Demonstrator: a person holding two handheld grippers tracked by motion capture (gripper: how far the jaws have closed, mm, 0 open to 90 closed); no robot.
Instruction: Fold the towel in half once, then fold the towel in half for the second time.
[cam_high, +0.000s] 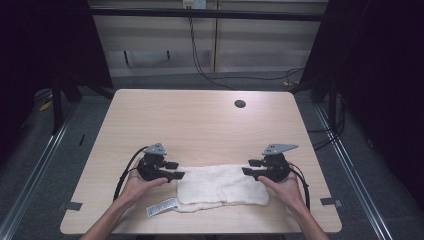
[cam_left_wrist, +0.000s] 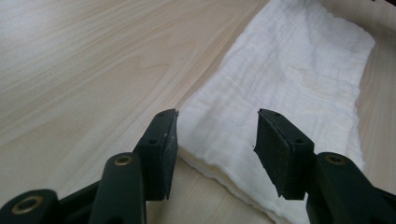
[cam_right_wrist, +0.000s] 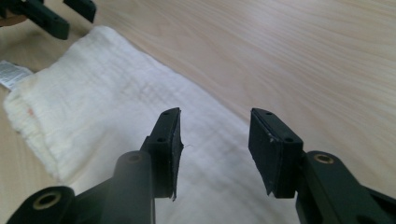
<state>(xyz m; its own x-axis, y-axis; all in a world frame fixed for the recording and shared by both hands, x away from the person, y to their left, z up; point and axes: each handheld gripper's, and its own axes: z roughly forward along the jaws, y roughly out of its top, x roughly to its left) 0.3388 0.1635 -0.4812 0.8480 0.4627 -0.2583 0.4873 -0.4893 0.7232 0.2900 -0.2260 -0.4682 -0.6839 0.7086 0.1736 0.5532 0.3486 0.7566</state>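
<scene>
A folded white cloth (cam_high: 222, 185) lies flat near the front edge of the wooden table (cam_high: 200, 125), with a printed label (cam_high: 161, 207) sticking out at its left front corner. My left gripper (cam_high: 174, 170) hovers at the cloth's left end, its jaws open and nothing between them. In the left gripper view the cloth (cam_left_wrist: 289, 88) stretches away past that gripper (cam_left_wrist: 217, 140). My right gripper (cam_high: 250, 167) stands at the cloth's right end, also open and empty. The right gripper view shows the cloth (cam_right_wrist: 116, 121) beneath this gripper (cam_right_wrist: 215, 144), with the left gripper (cam_right_wrist: 56, 16) at the far end.
A round cable hole (cam_high: 240, 104) sits at the table's back right. Black cables (cam_high: 210, 70) run along the floor behind the table. Metal rails (cam_high: 35, 165) flank both sides. Two tape marks (cam_high: 74, 205) sit at the front corners.
</scene>
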